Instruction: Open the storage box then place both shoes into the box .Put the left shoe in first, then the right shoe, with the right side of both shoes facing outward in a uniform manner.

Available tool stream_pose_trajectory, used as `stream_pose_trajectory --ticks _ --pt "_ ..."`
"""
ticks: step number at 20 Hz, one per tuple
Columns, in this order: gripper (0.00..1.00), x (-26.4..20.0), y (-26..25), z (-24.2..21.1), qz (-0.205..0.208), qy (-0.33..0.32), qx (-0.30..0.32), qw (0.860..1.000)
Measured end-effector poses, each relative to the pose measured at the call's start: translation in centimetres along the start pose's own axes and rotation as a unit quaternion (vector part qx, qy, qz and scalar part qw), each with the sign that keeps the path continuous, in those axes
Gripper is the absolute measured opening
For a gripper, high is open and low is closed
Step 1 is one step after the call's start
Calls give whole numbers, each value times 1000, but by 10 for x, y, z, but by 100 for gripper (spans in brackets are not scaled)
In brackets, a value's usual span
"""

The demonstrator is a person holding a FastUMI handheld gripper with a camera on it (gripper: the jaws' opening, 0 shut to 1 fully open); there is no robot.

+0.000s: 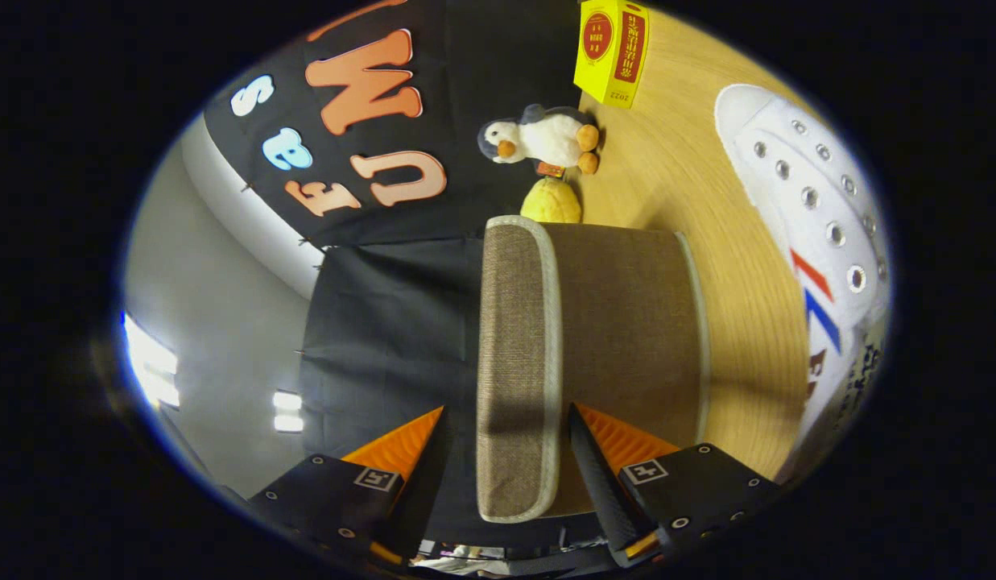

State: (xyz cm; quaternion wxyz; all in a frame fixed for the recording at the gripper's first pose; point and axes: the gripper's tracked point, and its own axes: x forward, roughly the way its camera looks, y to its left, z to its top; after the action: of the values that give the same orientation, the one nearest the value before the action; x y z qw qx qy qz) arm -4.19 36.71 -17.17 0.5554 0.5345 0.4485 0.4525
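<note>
Fabric storage box (610, 338) on wooden desk (691, 177) — lid edge between the parted fingers (582, 451) of the gripper (510, 431), untouched; white sneaker (812, 209) beside; plush penguin (546, 138) beyond.

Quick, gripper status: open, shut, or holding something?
Gripper: open, its fingers on either side of the box lid edge, not visibly pressing on it.

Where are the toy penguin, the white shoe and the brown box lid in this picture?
Toy penguin (546, 138), gripper view, white belly.
White shoe (795, 201), gripper view, eyelet side.
Storage box lid (518, 362), gripper view, fabric top, between the claw's fingers.
</note>
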Motion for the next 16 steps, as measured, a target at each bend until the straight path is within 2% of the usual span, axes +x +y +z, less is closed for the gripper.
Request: stream_pose_trajectory --ticks 1,4,5,7,8,10,14,16 --pt "83 -1 -1 1 7 -4 -6 1000" --pt "66 -7 2 3 26 -16 -32 999" --pt "60 -6 -2 6 18 -22 -34 999" --pt "21 -1 -13 6 -6 -28 -40 999" --pt "7 0 -6 7 0 -27 -41 999" --pt "0 2 8 2 10 -28 -72 997" --pt "0 11 18 -2 -44 -18 -120 992" --pt "0 17 43 -3 -44 -16 -136 990"
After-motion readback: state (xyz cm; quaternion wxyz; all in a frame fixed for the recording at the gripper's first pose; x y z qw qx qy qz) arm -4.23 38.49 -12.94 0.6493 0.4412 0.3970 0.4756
